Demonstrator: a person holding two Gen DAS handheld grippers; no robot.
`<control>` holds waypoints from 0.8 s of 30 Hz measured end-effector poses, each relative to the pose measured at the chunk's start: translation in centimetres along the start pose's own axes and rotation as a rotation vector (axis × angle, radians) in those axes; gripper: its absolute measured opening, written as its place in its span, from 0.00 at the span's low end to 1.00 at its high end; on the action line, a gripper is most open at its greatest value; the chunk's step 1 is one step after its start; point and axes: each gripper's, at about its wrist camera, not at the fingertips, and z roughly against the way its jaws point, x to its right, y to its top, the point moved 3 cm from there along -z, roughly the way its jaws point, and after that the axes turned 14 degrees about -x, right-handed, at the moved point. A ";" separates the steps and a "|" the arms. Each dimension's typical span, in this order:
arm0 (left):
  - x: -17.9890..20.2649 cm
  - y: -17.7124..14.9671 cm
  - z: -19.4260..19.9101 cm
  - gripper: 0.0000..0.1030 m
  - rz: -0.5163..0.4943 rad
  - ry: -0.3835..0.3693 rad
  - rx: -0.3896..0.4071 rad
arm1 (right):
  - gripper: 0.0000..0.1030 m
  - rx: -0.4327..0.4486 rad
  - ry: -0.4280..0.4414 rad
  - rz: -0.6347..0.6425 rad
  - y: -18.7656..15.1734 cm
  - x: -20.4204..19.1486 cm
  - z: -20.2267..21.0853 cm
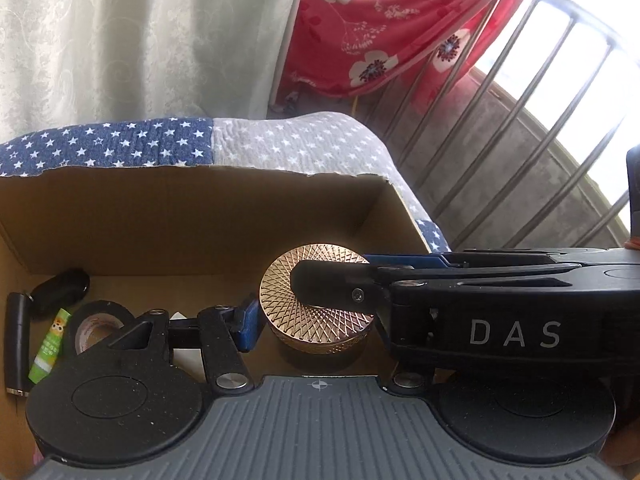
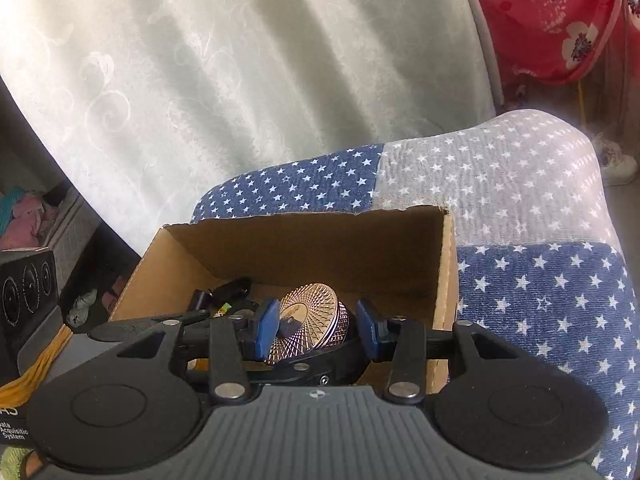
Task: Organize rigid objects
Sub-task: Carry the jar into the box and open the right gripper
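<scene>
A round gold tin (image 1: 316,300) with a criss-cross patterned lid hangs tilted just above the floor of an open cardboard box (image 1: 160,220). My left gripper (image 1: 316,320) is shut on it: its blue left pad (image 1: 246,324) presses the tin's side, and its right finger is hidden behind the other gripper. My right gripper (image 1: 344,276) reaches in from the right, one finger across the lid and one behind. In the right wrist view the tin (image 2: 316,316) sits between the blue pads of my right gripper (image 2: 316,326), over the box (image 2: 320,248).
The left part of the box holds a black tape roll (image 1: 100,324), a green tube (image 1: 48,352) and two black items. The box stands on a star-patterned quilt (image 2: 520,280). A metal railing (image 1: 500,120) runs at the right, a pale curtain (image 2: 240,80) hangs behind, and a black case (image 2: 28,288) stands at the left.
</scene>
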 end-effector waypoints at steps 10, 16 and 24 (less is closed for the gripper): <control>0.2 0.9 -0.6 0.66 0.027 0.006 -0.007 | 0.44 0.022 -0.001 0.023 0.8 0.5 0.0; 0.4 0.4 0.4 0.67 0.016 0.014 0.030 | 0.44 0.056 0.046 -0.003 -0.3 0.9 1.7; 2.0 -2.8 5.6 0.75 -0.044 -0.022 0.117 | 0.44 0.178 0.158 -0.002 -4.1 -0.7 7.9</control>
